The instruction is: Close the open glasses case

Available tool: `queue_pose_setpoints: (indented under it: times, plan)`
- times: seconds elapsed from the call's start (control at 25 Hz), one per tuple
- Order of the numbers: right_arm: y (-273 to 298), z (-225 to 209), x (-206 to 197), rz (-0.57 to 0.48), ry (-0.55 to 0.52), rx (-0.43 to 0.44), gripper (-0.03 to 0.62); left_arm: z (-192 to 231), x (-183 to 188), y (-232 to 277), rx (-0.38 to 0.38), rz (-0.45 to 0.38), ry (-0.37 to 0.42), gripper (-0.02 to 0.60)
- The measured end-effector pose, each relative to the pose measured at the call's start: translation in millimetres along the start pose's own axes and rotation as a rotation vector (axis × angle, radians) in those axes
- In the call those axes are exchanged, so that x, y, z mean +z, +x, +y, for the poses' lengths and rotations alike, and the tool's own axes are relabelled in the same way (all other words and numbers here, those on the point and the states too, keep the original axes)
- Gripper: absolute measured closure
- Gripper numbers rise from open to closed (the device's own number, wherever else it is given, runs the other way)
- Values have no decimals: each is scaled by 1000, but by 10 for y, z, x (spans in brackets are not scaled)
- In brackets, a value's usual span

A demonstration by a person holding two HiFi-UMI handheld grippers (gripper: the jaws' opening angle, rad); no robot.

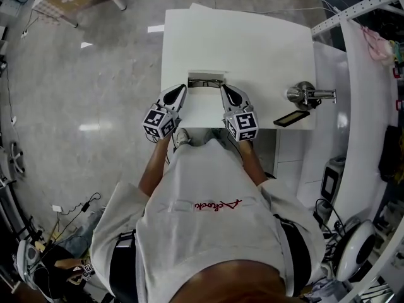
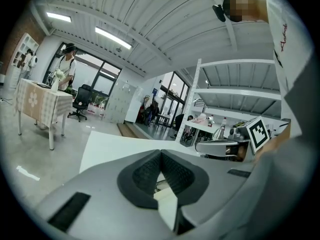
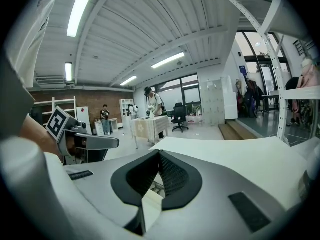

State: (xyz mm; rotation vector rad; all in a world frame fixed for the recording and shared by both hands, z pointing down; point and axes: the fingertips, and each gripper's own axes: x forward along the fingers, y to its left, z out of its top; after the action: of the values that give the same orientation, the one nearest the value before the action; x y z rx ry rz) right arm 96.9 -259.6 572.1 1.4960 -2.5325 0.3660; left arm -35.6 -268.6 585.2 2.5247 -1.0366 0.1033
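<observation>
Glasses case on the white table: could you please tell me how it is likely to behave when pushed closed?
The glasses case looks thin and flat-panelled, so its flap probably folds rather than staying stiff. It seems light, so on the smooth white table it may slide if pushed from one side. The glasses inside look delicate.

Case (image 1: 203, 109) mostly hidden behind jaws in both gripper views, only sliver showing. Glasses (image 1: 205, 81) inside case too small to make out.
</observation>
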Motion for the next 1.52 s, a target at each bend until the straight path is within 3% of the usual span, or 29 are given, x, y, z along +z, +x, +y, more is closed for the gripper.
queue_pose_setpoints:
  times: [0.76,1.2,1.52]
  plan:
    - [-172,236,-719,145,93,2,562,-51,-495,-107,-21,97,-60,558]
    - [-112,242,-824,157,100,18,562,-87,-584,-130,-17,109,-65,558]
    - [220,131,-807,169,33,66,562,-46,-530,-150,9,92,-67,558]
